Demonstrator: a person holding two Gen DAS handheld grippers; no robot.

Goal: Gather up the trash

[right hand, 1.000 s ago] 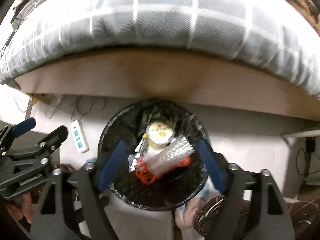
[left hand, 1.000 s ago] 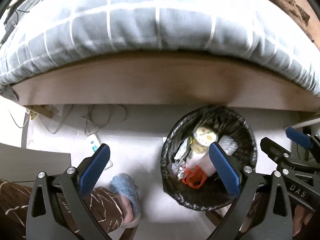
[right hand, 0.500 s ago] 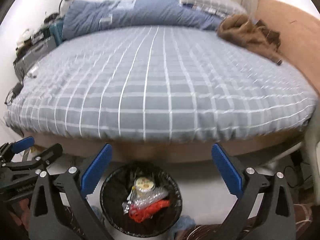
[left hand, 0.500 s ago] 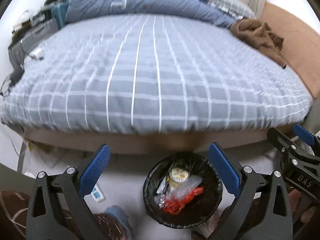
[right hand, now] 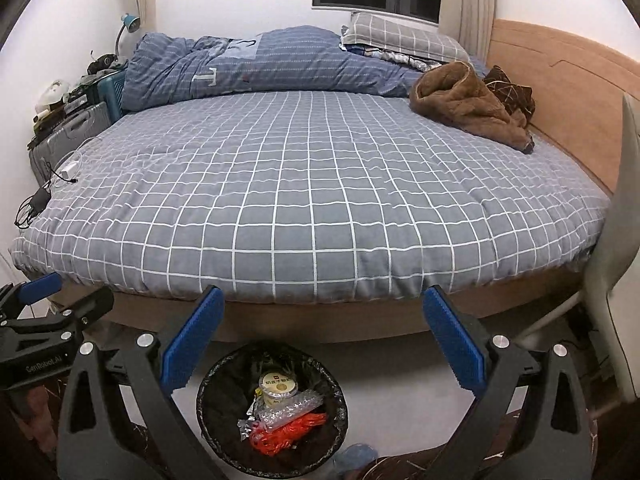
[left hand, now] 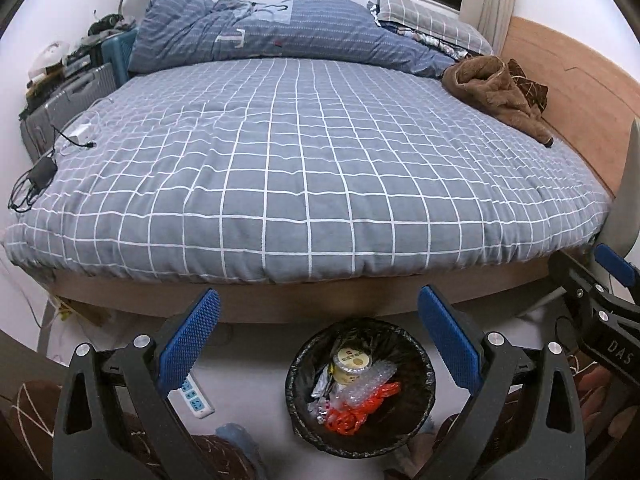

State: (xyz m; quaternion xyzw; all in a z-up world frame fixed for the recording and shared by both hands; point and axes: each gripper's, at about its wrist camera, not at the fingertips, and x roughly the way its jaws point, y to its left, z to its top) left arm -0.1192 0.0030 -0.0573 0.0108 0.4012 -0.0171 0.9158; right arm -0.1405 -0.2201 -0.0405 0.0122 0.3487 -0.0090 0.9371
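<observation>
One round black-lined trash bin (left hand: 362, 388) sits near the bed's foot, holding one yellow-lidded cup (left hand: 351, 361), one clear crinkled wrapper (left hand: 366, 385) and one red plastic scrap (left hand: 356, 408). Two grippers, left gripper (left hand: 318, 340) and right gripper (right hand: 320, 344), hover with jaws spread wide, pinching nothing.

- Left gripper (left hand: 318, 340): black skeletal fingers with triangular cut-outs, silver screws, blue knurled pads
- Right gripper (right hand: 320, 338): same black frame and blue pads; white "DAS" lettering on its body
- Person's clothing: dark brown fabric with thin pale lines; light blue slippers (left hand: 236, 438)
</observation>
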